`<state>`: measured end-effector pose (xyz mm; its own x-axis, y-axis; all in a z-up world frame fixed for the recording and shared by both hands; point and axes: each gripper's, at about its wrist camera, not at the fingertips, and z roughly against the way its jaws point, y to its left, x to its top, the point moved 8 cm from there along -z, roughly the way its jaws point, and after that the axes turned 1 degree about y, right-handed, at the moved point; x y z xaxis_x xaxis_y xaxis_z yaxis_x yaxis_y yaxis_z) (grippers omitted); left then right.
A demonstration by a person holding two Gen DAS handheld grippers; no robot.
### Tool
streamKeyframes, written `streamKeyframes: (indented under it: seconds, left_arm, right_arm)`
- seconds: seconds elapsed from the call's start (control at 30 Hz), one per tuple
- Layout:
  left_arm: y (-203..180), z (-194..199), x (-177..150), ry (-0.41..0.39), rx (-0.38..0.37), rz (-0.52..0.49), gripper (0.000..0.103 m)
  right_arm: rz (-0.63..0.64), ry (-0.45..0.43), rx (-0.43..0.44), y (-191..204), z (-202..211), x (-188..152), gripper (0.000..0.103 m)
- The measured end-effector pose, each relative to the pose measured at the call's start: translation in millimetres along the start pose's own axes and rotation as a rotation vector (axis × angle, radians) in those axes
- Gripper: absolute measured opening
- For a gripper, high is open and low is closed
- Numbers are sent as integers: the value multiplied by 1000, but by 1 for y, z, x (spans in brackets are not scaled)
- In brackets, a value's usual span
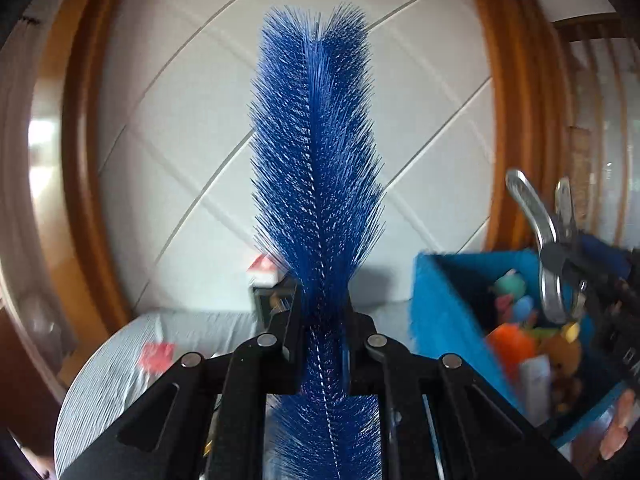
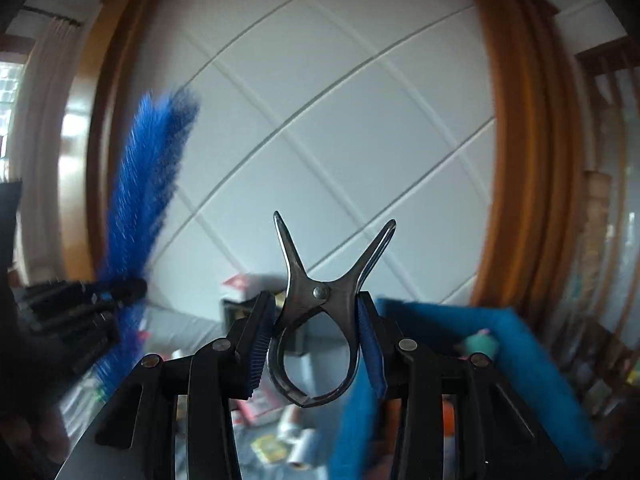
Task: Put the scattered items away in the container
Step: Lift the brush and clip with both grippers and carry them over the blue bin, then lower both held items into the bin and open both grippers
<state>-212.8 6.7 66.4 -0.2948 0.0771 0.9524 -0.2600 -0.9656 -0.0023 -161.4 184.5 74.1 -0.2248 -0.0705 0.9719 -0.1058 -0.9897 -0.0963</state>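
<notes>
My left gripper (image 1: pixel 322 312) is shut on a long blue bristle brush (image 1: pixel 316 152), which stands upright in front of the camera. The right wrist view shows the same brush (image 2: pixel 148 184) at the left, held by the left gripper (image 2: pixel 120 292). My right gripper (image 2: pixel 316 332) is shut on a metal spring clamp (image 2: pixel 320 300), handles pointing up. That clamp (image 1: pixel 540 224) shows at the right of the left wrist view, above the blue felt container (image 1: pixel 448 312). The container (image 2: pixel 460 320) holds several toys and sits low on the right.
A grey striped bed surface (image 1: pixel 120 360) lies below with a red item (image 1: pixel 156 354) on it. Small packets and white rolls (image 2: pixel 296 440) lie scattered on the bedding. A white box (image 2: pixel 248 284) rests against the white padded headboard (image 2: pixel 360 120). Wooden posts (image 2: pixel 520 160) frame both sides.
</notes>
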Motion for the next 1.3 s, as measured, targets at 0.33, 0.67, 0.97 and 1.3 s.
streamKeyframes:
  seconds: [0.33, 0.67, 0.97, 1.3]
  left_arm:
    - [-193, -58, 103, 102, -197, -16, 13]
    - [-348, -205, -48, 526, -231, -95, 13]
    - [-392, -262, -152, 686, -174, -198, 13]
    - [-386, -257, -160, 594, -120, -242, 56]
  right_arm:
    - [-77, 102, -109, -207, -30, 6, 40]
    - [-128, 333, -114, -312, -106, -104, 40]
    - [-143, 518, -106, -327, -173, -189, 40]
    - [-162, 556, -90, -341, -197, -215, 40]
